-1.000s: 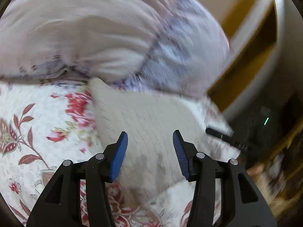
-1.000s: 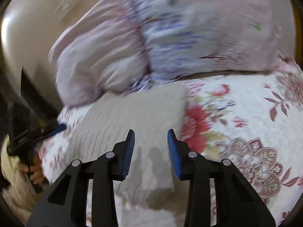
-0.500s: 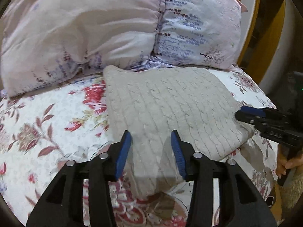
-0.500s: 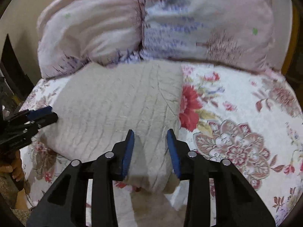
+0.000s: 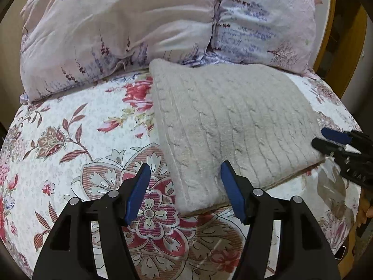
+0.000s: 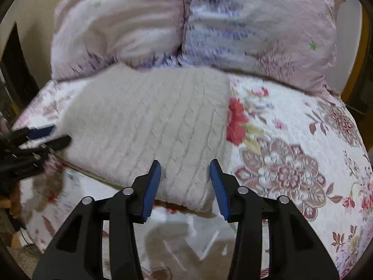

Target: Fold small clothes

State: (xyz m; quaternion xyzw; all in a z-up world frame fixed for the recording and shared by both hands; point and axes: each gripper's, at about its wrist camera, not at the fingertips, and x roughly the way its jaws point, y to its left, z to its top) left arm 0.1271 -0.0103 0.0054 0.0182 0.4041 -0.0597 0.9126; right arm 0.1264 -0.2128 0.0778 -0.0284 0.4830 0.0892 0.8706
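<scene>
A folded beige cable-knit sweater lies flat on the floral bedspread. My left gripper hovers at the sweater's near left corner. Its jaws are opening; the corner lies between the blue pads, which do not press on it. In the right wrist view my right gripper is over the sweater's near right corner. Its jaws are opening too, with the knit edge between them and not pinched. Each gripper shows at the edge of the other's view: the right gripper and the left gripper.
Two pale patterned pillows lean against the headboard just behind the sweater, also seen as pillows in the right wrist view. Floral bedspread stretches to the side. A yellow wooden bed frame edges the right. A hand shows low right.
Both views tipped downward and came nearer the sweater's front edge. Both pairs of jaws have widened, the left more. The sweater has stayed flat in place.
</scene>
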